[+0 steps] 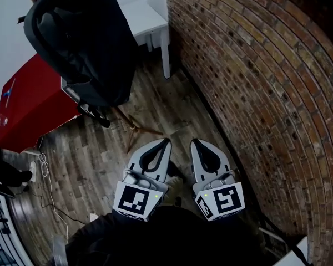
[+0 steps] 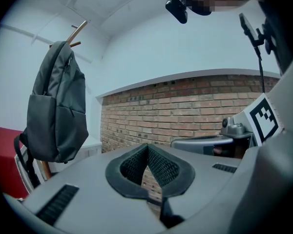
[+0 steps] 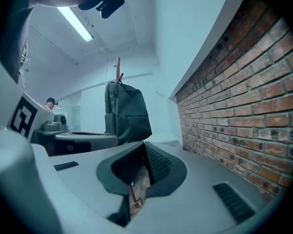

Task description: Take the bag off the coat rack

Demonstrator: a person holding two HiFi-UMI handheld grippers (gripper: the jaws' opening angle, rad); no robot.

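Dark grey fabric marks the bag (image 1: 80,43), which is hanging by its top from the wooden coat rack (image 2: 77,31) at the far left of the scene. The bag is hanging clear of the plank floor (image 1: 155,107), and the rack's splayed wooden legs are showing beneath it.

I am holding the left gripper (image 1: 165,144) and the right gripper (image 1: 195,144) side by side at the near edge of the head view, both pointing toward the far side. Each is carrying its marker cube (image 1: 136,199) at the near end. Both are well apart from the bag.

In the left gripper view the two jaws are meeting at their tips, with nothing lying between the ribbed pads; the bag is appearing to the left of them, and the right gripper is showing at the right edge. In the right gripper view the jaws are likewise pressing together on nothing, and the bag is hanging straight ahead beyond them.

A brick wall (image 1: 255,82) is running along the right side of the scene, close beside the right gripper. A white table (image 1: 150,18) is standing at the far end against that wall, just right of the bag. A red cabinet (image 1: 28,104) is sitting at the left, partly behind the bag. A pale cable (image 1: 44,170) is trailing across the floor near the left edge.
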